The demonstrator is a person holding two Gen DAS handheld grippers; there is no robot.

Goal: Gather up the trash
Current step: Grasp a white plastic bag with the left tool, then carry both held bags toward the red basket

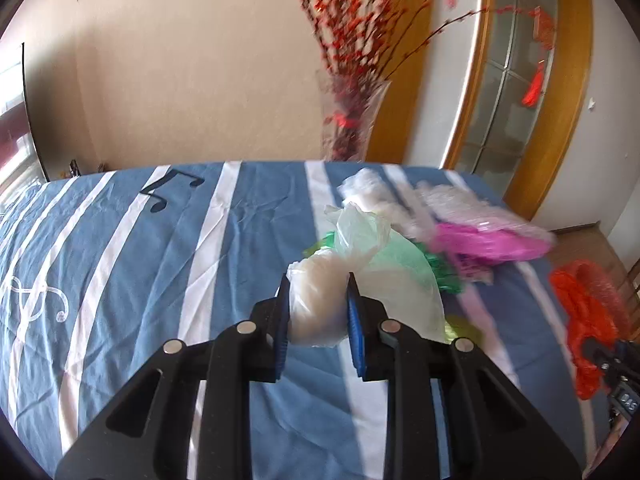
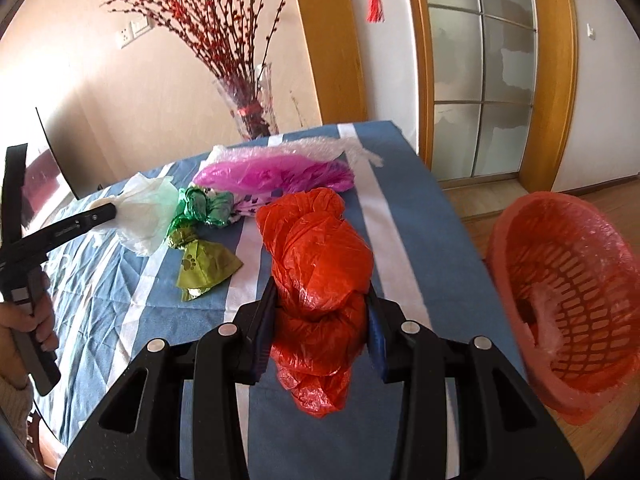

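Note:
My left gripper (image 1: 318, 284) is shut on a crumpled white and pale green plastic bag (image 1: 360, 264), held above the blue striped cloth (image 1: 140, 280); the bag also shows in the right wrist view (image 2: 140, 212). My right gripper (image 2: 322, 300) is shut on a bunched red plastic bag (image 2: 316, 272), which also shows in the left wrist view (image 1: 584, 312). An orange mesh basket (image 2: 568, 300) sits tilted to the right of the table. On the cloth lie a pink bag (image 2: 272, 176), a green foil wrapper (image 2: 204, 208) and an olive paw-print bag (image 2: 204, 268).
A glass vase with red branches (image 2: 248, 108) stands at the table's far edge. Bubble wrap (image 2: 320, 146) lies behind the pink bag. A wood-framed glass door (image 2: 484, 72) and wooden floor (image 2: 480, 200) are to the right. A dark screen (image 2: 52, 156) stands at left.

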